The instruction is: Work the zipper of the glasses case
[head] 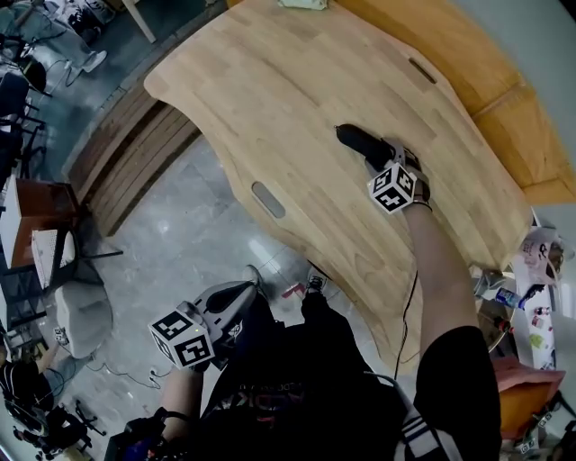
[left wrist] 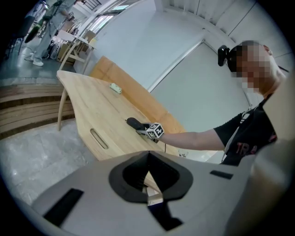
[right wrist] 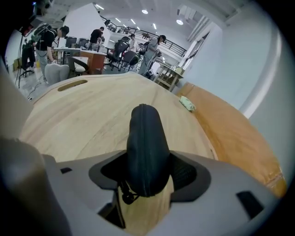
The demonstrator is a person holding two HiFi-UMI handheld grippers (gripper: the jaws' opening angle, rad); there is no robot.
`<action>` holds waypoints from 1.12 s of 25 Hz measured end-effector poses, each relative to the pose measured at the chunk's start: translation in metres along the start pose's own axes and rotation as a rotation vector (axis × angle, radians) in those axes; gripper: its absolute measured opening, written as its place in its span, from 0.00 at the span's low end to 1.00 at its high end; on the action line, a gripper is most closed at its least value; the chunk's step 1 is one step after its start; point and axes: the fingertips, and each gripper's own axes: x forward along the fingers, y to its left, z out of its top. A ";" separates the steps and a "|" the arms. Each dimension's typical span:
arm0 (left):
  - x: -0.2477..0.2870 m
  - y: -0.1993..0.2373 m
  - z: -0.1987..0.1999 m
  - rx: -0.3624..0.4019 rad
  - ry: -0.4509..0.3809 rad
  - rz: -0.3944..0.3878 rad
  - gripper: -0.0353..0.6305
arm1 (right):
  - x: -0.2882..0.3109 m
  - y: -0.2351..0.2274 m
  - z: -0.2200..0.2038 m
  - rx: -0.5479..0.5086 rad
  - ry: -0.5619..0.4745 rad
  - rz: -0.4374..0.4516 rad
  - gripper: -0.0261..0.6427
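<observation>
My right gripper (right wrist: 148, 174) pinches the black oval fabric glasses case (right wrist: 144, 133), on edge on the light wooden table (right wrist: 78, 120). My left gripper (left wrist: 147, 177) is pressed together, empty. Risk: clamped at one end only, the case may pivot when the zipper tab (right wrist: 125, 197) is tugged.

Bright, even light from ceiling lamps (right wrist: 145, 11); fisheye bending, dark corners, and the near glasses case (right wrist: 146, 147) slightly soft.
</observation>
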 end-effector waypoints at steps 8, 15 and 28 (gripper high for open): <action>0.014 -0.011 0.003 0.017 0.013 -0.039 0.07 | -0.015 0.004 0.007 -0.014 -0.043 0.023 0.47; 0.026 -0.021 0.004 0.034 0.021 -0.070 0.07 | -0.056 0.001 0.015 0.059 -0.129 -0.004 0.47; 0.024 -0.038 0.010 0.125 0.022 -0.195 0.07 | -0.197 0.048 0.058 0.949 -0.494 0.235 0.06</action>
